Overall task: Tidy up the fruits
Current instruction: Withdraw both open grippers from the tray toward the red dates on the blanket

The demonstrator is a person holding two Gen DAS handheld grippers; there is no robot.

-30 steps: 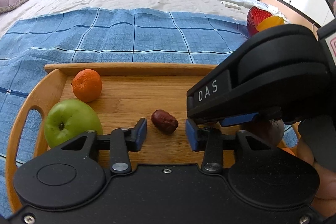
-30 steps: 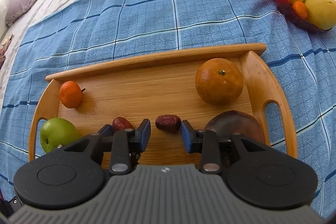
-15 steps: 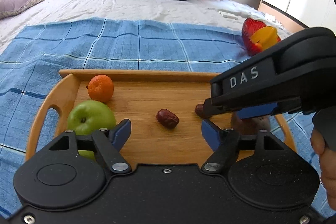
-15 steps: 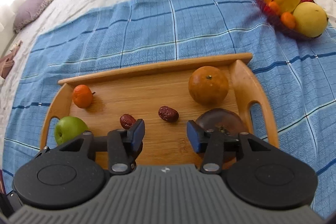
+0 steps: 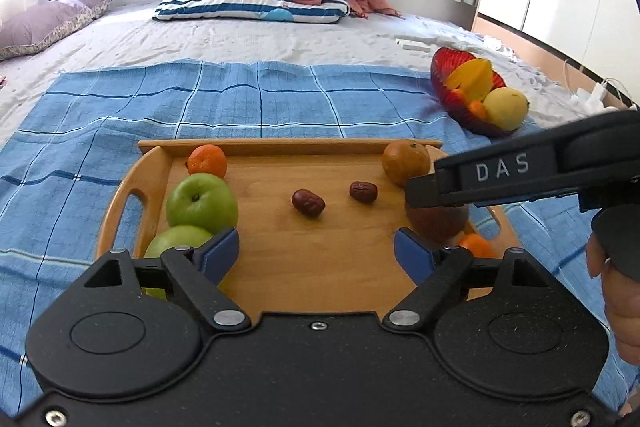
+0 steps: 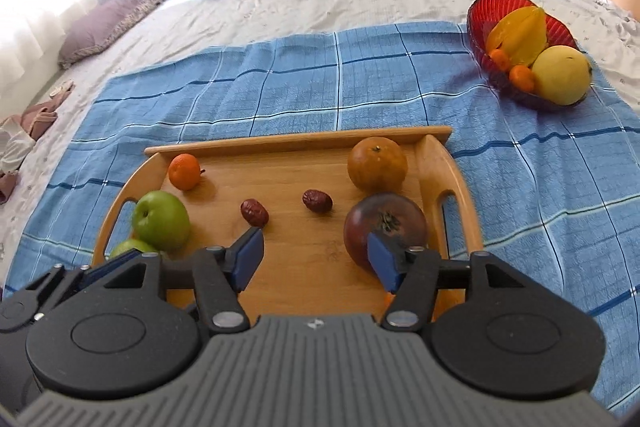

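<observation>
i'm hovering both tools over the near edge of the wooden tray [image 6: 454, 169]; left gripper [image 5: 316, 253] is spread wide and carrying nothing; right gripper [image 6: 316, 261] is also spread wide and carrying nothing; i'm reading this as between picks, with nothing in hand; the tray is sitting on the blue checked cloth [image 6: 280, 79] on the bed; on it i'm seeing two red dates [image 6: 317, 201] mid-board and apart from each other, a small tangerine [image 6: 184, 171] at the far left corner, two green apples [image 6: 161, 221] by the left handle, an orange [image 6: 377, 163] at the far right, and a dark round fruit [image 6: 384, 227], possibly a persimmon, just ahead of my right tool's right finger; the red glass bowl [image 6: 480, 15] with starfruit and a yellow fruit is sitting well apart to the right; next move, as i'm judging it: i'm picking a target, probably the dark fruit, centring the right fingers around it and lowering before closing; the dates are small and calling for a narrower, lower approach.
</observation>
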